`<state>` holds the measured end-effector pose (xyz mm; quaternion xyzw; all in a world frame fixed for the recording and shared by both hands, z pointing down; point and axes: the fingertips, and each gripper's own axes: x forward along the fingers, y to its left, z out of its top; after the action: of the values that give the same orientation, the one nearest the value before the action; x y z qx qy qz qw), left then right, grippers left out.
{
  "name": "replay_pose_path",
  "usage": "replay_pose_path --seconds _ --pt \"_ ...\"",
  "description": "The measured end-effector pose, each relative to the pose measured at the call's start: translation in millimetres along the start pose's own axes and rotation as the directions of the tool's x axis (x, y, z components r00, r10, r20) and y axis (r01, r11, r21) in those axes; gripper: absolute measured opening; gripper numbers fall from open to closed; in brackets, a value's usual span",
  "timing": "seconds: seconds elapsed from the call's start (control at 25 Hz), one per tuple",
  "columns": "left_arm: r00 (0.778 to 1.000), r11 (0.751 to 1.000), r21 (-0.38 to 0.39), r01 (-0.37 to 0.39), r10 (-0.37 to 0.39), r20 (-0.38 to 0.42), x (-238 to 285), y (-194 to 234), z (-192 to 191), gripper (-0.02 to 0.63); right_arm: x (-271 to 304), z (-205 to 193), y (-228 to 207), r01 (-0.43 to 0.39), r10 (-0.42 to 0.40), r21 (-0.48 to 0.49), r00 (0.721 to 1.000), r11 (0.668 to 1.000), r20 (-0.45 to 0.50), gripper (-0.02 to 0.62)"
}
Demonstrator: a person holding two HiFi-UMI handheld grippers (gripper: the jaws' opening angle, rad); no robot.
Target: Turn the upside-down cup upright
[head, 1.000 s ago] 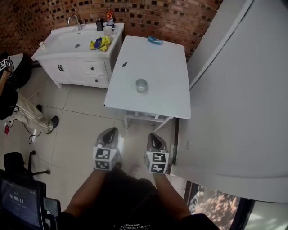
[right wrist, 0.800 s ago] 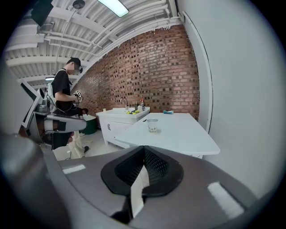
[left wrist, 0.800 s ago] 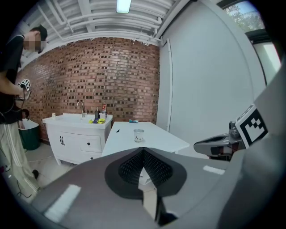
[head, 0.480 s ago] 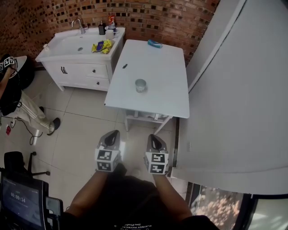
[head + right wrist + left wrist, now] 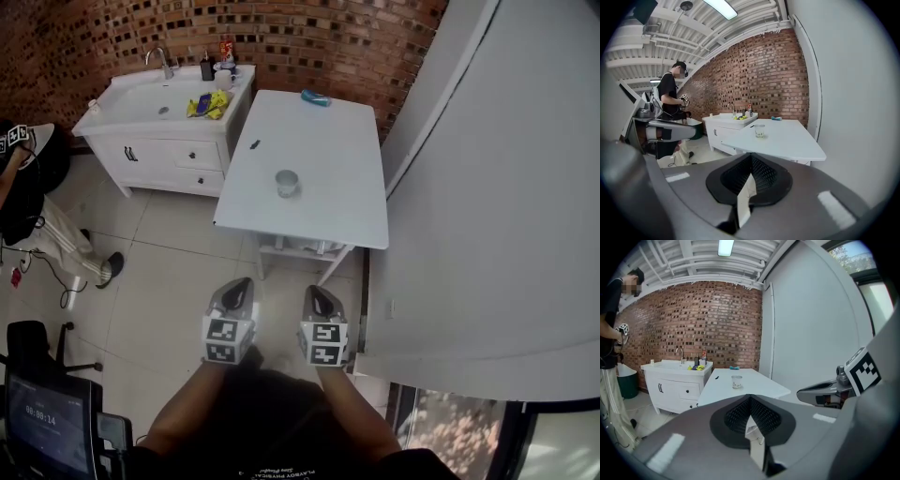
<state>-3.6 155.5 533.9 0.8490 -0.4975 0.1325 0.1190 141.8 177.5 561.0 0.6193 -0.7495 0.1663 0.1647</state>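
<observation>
A small pale cup (image 5: 287,183) stands alone near the middle of the white table (image 5: 328,216); from here I cannot tell which way up it is. My left gripper (image 5: 240,285) and right gripper (image 5: 315,292) hang side by side over the tiled floor, well short of the table's near edge. Both point at the table, jaws shut with nothing between them. In the left gripper view the cup (image 5: 736,381) is far ahead beyond the closed jaws (image 5: 750,404). The right gripper view shows the same cup (image 5: 759,131) past its closed jaws (image 5: 750,163).
A white sink cabinet (image 5: 159,141) with tap, bottles and a yellow item stands left of the table. A blue object (image 5: 315,97) and a small dark thing (image 5: 254,144) lie on the table's far half. A white wall panel (image 5: 487,206) runs along the right. A person (image 5: 28,206) stands at the left.
Both grippers have edged a little forward toward the table, staying side by side. Their jaws are shut as before. The cup has not moved on the table.
</observation>
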Motion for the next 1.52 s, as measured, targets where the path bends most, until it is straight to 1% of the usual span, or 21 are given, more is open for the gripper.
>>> replay_pose_path --seconds 0.2,0.44,0.64,0.88,1.2,1.52 --pt "1.000 0.999 -0.043 -0.009 0.009 -0.001 -3.5 4.7 1.5 -0.003 -0.5 3.9 2.4 -0.002 0.002 -0.009 1.000 1.000 0.010 0.014" --pt "0.999 1.000 -0.004 -0.025 0.025 0.027 -5.7 10.3 4.0 -0.003 4.5 -8.0 -3.5 0.006 -0.006 -0.002 1.000 1.000 -0.011 0.014" --pt "1.000 1.000 0.002 -0.003 0.003 0.003 -6.2 -2.1 -2.4 -0.003 -3.2 -4.3 -8.4 0.026 -0.026 0.000 1.000 1.000 -0.002 0.012" --pt "1.000 1.000 0.019 0.012 -0.012 -0.002 -4.7 -4.4 -2.2 -0.003 -0.1 -2.2 -3.1 0.011 -0.011 -0.001 1.000 1.000 0.020 0.013" --pt "1.000 1.000 0.009 0.019 -0.019 -0.011 -7.9 4.9 -5.6 -0.003 4.5 -5.0 13.8 -0.004 0.004 -0.021 1.000 1.000 -0.006 0.012" --pt "1.000 1.000 -0.005 0.026 -0.026 -0.006 -7.2 6.4 -6.1 -0.003 0.2 -2.4 12.4 0.017 -0.017 -0.039 1.000 0.999 -0.001 0.012"
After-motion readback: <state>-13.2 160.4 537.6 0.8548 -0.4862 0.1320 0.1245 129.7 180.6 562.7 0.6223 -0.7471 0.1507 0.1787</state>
